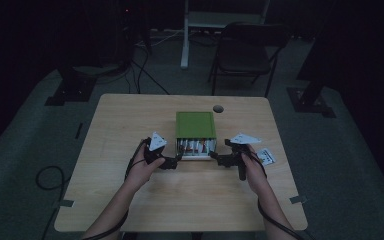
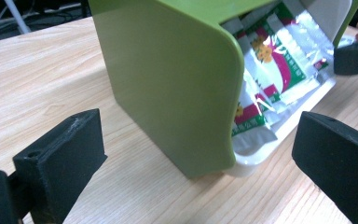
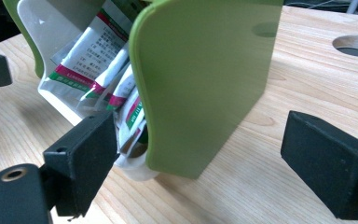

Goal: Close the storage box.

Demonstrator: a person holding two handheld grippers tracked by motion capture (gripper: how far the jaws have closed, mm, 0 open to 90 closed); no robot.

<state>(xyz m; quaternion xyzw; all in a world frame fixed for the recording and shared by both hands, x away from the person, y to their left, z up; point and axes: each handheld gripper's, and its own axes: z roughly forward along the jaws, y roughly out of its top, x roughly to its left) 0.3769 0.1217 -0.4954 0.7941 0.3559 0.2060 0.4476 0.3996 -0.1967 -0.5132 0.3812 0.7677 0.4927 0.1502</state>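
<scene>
green box (image 1: pixel 195 125) centre of surface (image 1: pixel 130 200) | sachets (image 2: pixel 279 70) inside, probably foil | left gripper (image 1: pixel 172 161) 8 o'clock, right gripper (image 1: pixel 219 160) 4 o'clock | both jaws open, straddling box corners

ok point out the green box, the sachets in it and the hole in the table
green box (image 2: pixel 168 88), left gripper view, on its flat green side wall
sachets (image 2: pixel 279 60), left gripper view, on the printed front of one foil packet
hole in the table (image 3: pixel 356 45), right gripper view, inside the round opening
</scene>
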